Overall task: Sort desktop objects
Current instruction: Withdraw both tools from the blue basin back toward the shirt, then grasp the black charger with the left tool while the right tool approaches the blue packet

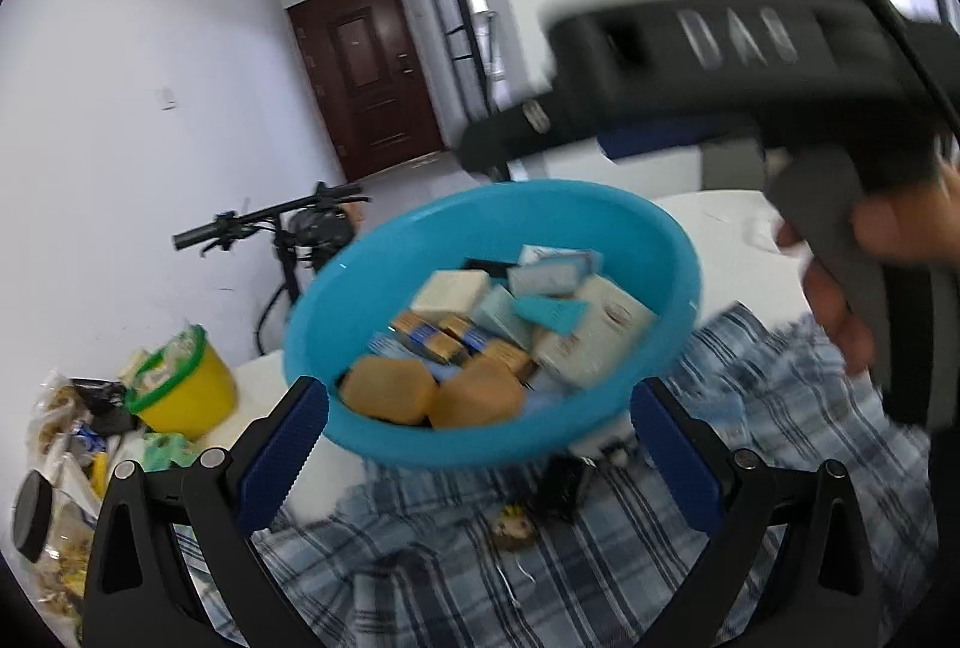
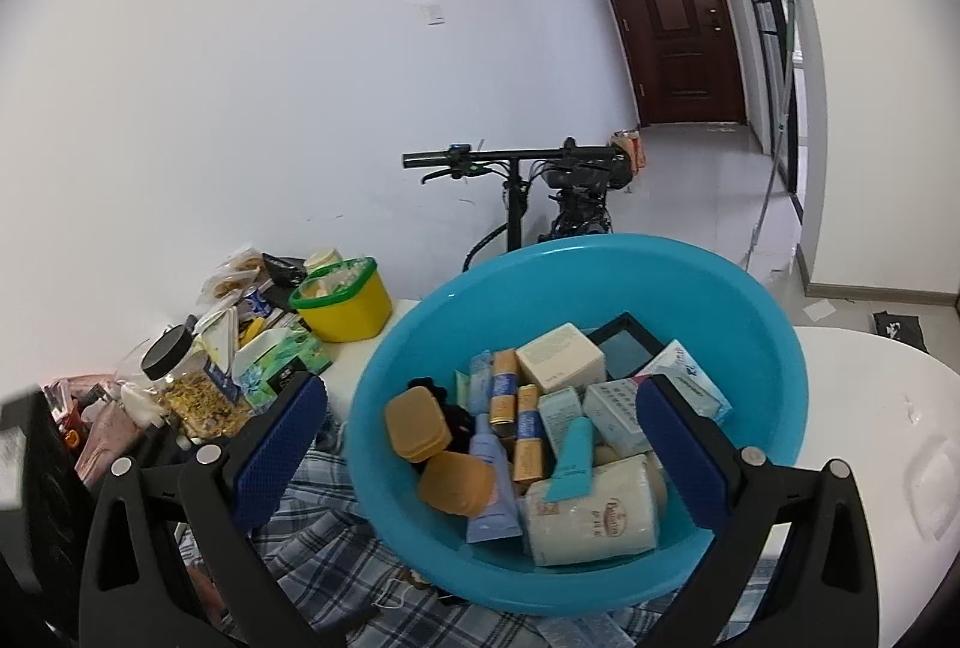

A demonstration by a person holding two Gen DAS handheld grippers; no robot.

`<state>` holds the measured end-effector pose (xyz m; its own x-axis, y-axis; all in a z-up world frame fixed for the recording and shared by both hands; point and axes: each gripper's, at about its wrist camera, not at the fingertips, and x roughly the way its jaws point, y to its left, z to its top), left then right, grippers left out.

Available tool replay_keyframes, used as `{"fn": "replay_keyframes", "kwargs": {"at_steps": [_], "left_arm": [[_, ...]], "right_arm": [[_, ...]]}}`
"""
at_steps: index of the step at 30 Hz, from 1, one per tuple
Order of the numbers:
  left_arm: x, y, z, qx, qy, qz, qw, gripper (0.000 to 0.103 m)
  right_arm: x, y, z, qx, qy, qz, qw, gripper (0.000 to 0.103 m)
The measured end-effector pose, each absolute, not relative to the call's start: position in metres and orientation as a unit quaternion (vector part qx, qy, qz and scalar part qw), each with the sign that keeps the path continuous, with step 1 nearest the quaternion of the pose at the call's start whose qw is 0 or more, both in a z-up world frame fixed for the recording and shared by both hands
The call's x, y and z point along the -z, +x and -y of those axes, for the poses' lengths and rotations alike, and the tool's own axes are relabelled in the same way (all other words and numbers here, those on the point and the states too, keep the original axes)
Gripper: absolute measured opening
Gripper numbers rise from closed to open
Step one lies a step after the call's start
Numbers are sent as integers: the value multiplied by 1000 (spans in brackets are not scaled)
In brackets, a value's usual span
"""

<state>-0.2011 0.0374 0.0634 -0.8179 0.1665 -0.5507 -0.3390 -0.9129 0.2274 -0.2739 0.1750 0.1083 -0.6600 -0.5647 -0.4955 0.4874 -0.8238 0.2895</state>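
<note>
A: What did we record from the left wrist view?

B: We saw the left gripper (image 1: 477, 444) with its blue pads spread wide, gripping nothing. Between and beyond the pads sat the blue basin (image 1: 372, 300), tilted toward us, above a checked cloth (image 1: 750, 438). The basin held small boxes (image 1: 600, 336) and two tan cases (image 1: 390, 387). The picture was blurred, so we could not tell whether the basin touched either pad. At upper right we saw the right gripper's black body (image 1: 720, 66) and the hand (image 1: 864, 282) on its handle. A yellow tub (image 1: 192, 396) with a green rim stood to the left, on the white table (image 1: 720, 222).

A: And from the right wrist view?

B: We saw the right gripper (image 2: 480, 444) with its jaws likewise spread wide. The basin (image 2: 420, 360) filled the gap between the pads. The right pad (image 2: 678, 450) overlapped the basin's inside, among the boxes (image 2: 561, 357); we could not tell whether it touched anything. The basin also held tubes (image 2: 492, 474) and the two tan cases (image 2: 417, 423). The yellow tub (image 2: 354, 312) and a jar (image 2: 192, 390) with a black lid stood to the left. A bicycle (image 2: 522, 180) leaned by the wall behind.
</note>
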Motion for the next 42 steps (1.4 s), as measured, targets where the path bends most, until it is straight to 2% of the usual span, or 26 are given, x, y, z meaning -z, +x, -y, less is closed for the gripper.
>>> {"fn": "replay_keyframes", "kwargs": {"at_steps": [5, 9, 14, 15, 16, 18, 21, 25, 26, 28, 30, 42], "left_arm": [[-33, -189, -33, -924, -276, -158, 213, 102], [-4, -193, -40, -913, -288, -184, 224, 102], [27, -213, -44, -899, -329, -152, 248, 102], [32, -217, -46, -895, -337, -153, 249, 96], [35, -220, -48, -893, -342, -156, 247, 81], [42, -226, -46, -889, -357, -141, 251, 67], [55, -238, -43, -878, -393, -126, 243, 66], [56, -240, -41, -879, -393, -113, 247, 64], [57, -240, -41, -878, -395, -115, 245, 61], [58, -239, -43, -875, -398, -119, 247, 42], [61, -240, -45, -872, -404, -122, 248, 32], [44, -229, -39, -898, -354, -97, 242, 32]], "right_arm": [[-115, -267, -171, 908, 284, 59, 302, 103], [-117, -267, -177, 910, 278, 71, 299, 103], [-112, -273, -180, 910, 286, 78, 291, 103], [-112, -273, -181, 910, 286, 82, 288, 103], [-114, -272, -182, 911, 282, 89, 286, 103], [-117, -269, -182, 912, 275, 97, 289, 103], [-120, -265, -176, 912, 271, 84, 297, 103], [-119, -265, -171, 909, 275, 81, 302, 103], [-119, -264, -170, 909, 276, 80, 301, 103], [-118, -264, -169, 909, 277, 79, 302, 103], [-119, -264, -168, 909, 277, 77, 302, 103], [-129, -250, -158, 915, 261, 51, 303, 103]]}}
